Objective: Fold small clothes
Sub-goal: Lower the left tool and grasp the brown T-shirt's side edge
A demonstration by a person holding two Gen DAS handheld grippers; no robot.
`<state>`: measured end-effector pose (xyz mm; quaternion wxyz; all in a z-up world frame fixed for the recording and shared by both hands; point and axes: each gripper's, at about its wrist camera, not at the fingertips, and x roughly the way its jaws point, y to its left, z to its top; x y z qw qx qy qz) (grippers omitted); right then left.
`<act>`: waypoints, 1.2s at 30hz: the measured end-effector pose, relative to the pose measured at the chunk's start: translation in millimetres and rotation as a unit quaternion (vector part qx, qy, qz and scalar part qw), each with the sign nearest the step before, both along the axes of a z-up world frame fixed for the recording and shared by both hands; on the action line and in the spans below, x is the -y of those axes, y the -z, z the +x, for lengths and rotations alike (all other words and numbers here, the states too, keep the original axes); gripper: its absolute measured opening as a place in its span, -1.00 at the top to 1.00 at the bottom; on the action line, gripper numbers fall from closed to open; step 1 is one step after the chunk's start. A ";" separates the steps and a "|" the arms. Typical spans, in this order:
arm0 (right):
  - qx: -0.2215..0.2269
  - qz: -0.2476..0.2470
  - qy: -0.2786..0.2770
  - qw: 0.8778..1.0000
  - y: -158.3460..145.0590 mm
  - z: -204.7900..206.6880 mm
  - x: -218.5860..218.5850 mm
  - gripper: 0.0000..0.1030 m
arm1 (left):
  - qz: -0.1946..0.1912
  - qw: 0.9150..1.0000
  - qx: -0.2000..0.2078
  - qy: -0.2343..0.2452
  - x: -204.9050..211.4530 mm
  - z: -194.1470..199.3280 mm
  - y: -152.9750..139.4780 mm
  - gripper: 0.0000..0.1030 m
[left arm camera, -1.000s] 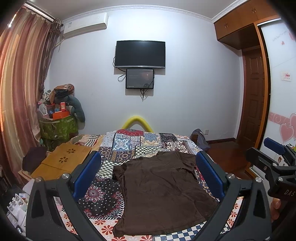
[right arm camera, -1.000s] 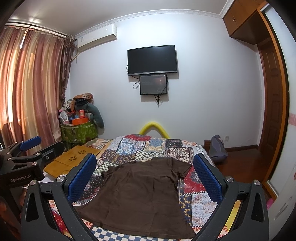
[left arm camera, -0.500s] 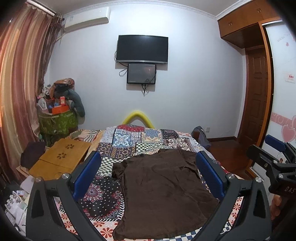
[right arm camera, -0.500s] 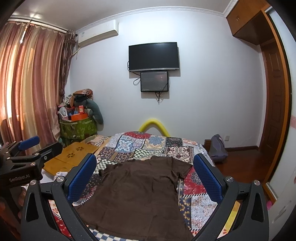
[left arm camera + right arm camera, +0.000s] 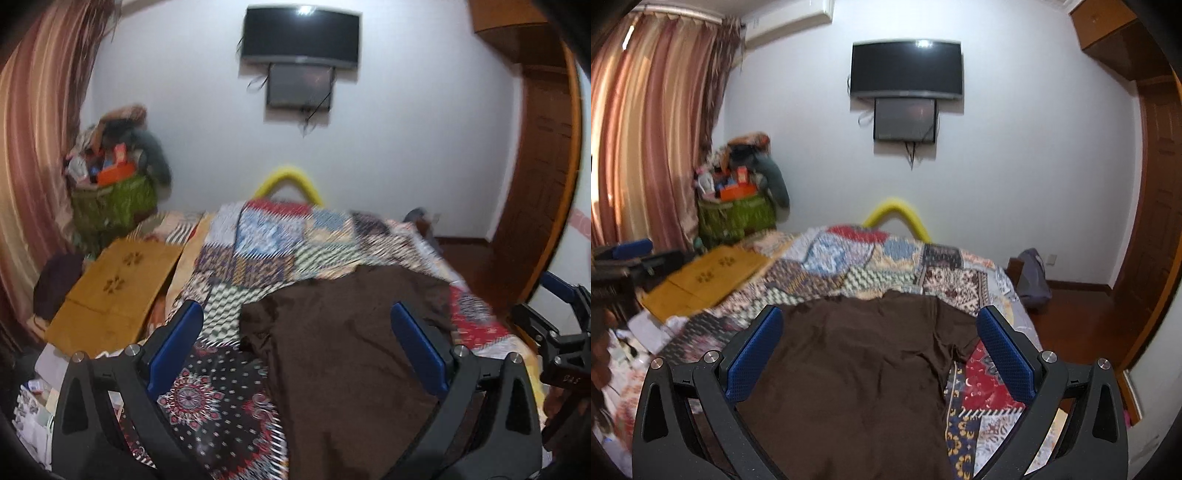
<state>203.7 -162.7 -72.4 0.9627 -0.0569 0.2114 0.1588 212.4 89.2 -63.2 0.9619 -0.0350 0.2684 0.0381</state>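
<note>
Item: one brown T-shirt [image 5: 857, 369], spread flat, neckline away from me, on the patchwork bedspread [image 5: 258, 258]; soft, light and limp by my reckoning, best pinched at a sleeve or hem corner, since it will sag and drag if lifted from the middle. My left gripper [image 5: 297, 354] and right gripper [image 5: 879, 358] both hang above it, jaws spread wide, gripping nothing. Beyond, through some blur: what looks like a folded wooden table [image 5: 118, 291] beside the bed.
</note>
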 end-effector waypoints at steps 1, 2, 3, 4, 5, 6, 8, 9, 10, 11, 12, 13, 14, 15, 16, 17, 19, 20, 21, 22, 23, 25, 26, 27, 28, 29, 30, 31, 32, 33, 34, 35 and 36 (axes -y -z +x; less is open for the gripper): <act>-0.009 -0.008 -0.001 1.000 9.0 12.2 -3.1 -1.00 | 0.003 1.000 -0.016 -0.007 -7.5 16.4 9.3 -1.00; -0.019 -0.015 -0.004 1.000 16.5 22.4 -5.4 -1.00 | 0.004 0.999 -0.034 -0.015 -13.7 31.1 18.4 -1.00; -0.028 -0.019 -0.007 0.999 22.0 30.0 -6.8 -1.00 | 0.002 0.999 -0.050 -0.023 -19.1 44.2 28.0 -1.00; -0.039 -0.021 -0.011 0.999 26.0 37.4 -9.0 -1.00 | -0.003 0.998 -0.063 -0.027 -24.0 56.8 37.5 -1.00; -0.052 -0.020 -0.018 0.998 31.8 44.8 -10.8 -1.00 | -0.012 0.996 -0.083 -0.032 -31.6 71.4 49.1 -1.00; -0.070 -0.014 -0.028 0.997 38.1 53.0 -12.7 -1.00 | -0.023 0.994 -0.102 -0.033 -39.2 84.2 60.5 -1.00; -0.105 -0.005 -0.044 0.993 46.9 67.5 -15.4 -1.00 | -0.046 0.988 -0.148 -0.024 -52.5 110.6 88.1 -0.93; -0.116 -0.003 -0.047 0.992 50.1 73.6 -18.1 -1.00 | -0.052 0.985 -0.161 -0.023 -56.5 117.6 98.5 -0.82; -0.123 -0.003 -0.051 0.991 53.8 81.6 -21.0 -0.98 | -0.058 0.982 -0.181 -0.024 -61.3 127.8 112.8 -0.78; -0.130 -0.006 -0.054 0.990 58.2 87.8 -25.2 -0.94 | -0.065 0.978 -0.195 -0.025 -64.5 133.0 122.7 -0.72; -0.134 -0.012 -0.055 0.989 62.9 93.8 -29.7 -0.88 | -0.077 0.974 -0.211 -0.025 -67.8 138.8 133.7 -0.66; -0.139 -0.018 -0.059 0.988 67.9 99.0 -34.5 -0.81 | -0.091 0.970 -0.225 -0.024 -72.4 142.2 143.8 -0.61; -0.145 -0.022 -0.066 0.987 73.1 102.9 -39.9 -0.75 | -0.114 0.964 -0.241 -0.022 -76.9 148.2 157.4 -0.50; -0.150 -0.025 -0.072 0.986 77.9 106.9 -44.0 -0.65 | -0.127 0.960 -0.249 -0.019 -80.4 147.3 164.1 -0.40; -0.156 -0.029 -0.078 0.984 83.8 110.6 -48.9 -0.52 | -0.142 0.955 -0.259 -0.016 -81.3 148.4 171.5 -0.36; -0.162 -0.034 -0.084 0.983 88.4 116.7 -52.6 -0.44 | -0.157 0.951 -0.268 -0.012 -82.7 152.0 180.1 -0.28; -0.180 -0.040 -0.100 0.978 98.9 125.3 -60.7 -0.10 | -0.179 0.943 -0.281 -0.003 -80.9 155.8 191.9 -0.11; -0.189 -0.043 -0.107 0.975 103.5 128.9 -64.3 -0.02 | -0.191 0.938 -0.290 0.001 -81.6 158.9 200.1 0.00; -0.199 -0.046 -0.116 0.972 108.8 133.0 -68.7 0.13 | -0.198 0.935 -0.295 0.004 -80.7 159.6 203.1 0.06; -0.205 -0.048 -0.122 0.970 112.7 137.7 -72.2 0.19 | -0.207 0.931 -0.300 0.007 -81.0 162.4 208.1 0.10; -0.210 -0.048 -0.126 0.968 115.9 142.8 -75.0 0.19 | -0.215 0.929 -0.301 0.010 -81.7 164.4 211.9 0.10; -0.225 -0.042 -0.140 0.963 121.8 151.1 -80.0 0.19 | -0.234 0.925 -0.299 0.013 -84.5 168.4 216.8 0.10; -0.234 -0.039 -0.149 0.960 124.8 154.4 -83.3 0.19 | -0.245 0.923 -0.297 0.016 -86.5 171.2 218.6 0.10; -0.239 -0.040 -0.154 0.958 127.4 155.8 -85.9 0.19 | -0.252 0.921 -0.296 0.018 -88.5 174.7 220.6 0.10; -0.244 -0.044 -0.159 0.956 131.0 157.2 -88.6 0.19 | -0.258 0.920 -0.295 0.018 -90.6 179.2 222.8 0.10; -0.247 -0.050 -0.161 0.954 134.4 158.4 -91.0 0.19 | -0.260 0.920 -0.291 0.021 -92.0 184.4 224.3 0.10; -0.250 -0.057 -0.162 0.953 138.6 159.5 -93.3 0.19 | -0.256 0.922 -0.290 0.023 -94.0 189.1 225.3 0.10; -0.251 -0.065 -0.160 0.952 142.0 159.9 -94.8 0.19 | -0.248 0.924 -0.289 0.020 -96.0 193.7 226.8 0.10; -0.249 -0.068 -0.160 0.953 143.4 159.5 -95.0 0.19 | -0.245 0.926 -0.288 0.017 -99.3 199.5 229.4 0.12; -0.244 -0.068 -0.161 0.954 143.7 158.3 -94.5 0.19 | -0.248 0.925 -0.288 0.015 -103.0 203.5 231.9 0.15; -0.242 -0.068 -0.162 0.954 143.5 157.8 -93.7 0.18 | -0.250 0.925 -0.287 0.011 -106.5 206.2 233.7 0.17; -0.242 -0.067 -0.162 0.954 143.7 158.3 -93.0 0.18 | -0.253 0.924 -0.286 0.005 -109.9 210.4 235.4 0.23; -0.242 -0.064 -0.162 0.954 143.9 158.7 -92.0 0.18 | -0.256 0.923 -0.286 0.004 -112.4 213.5 237.0 0.33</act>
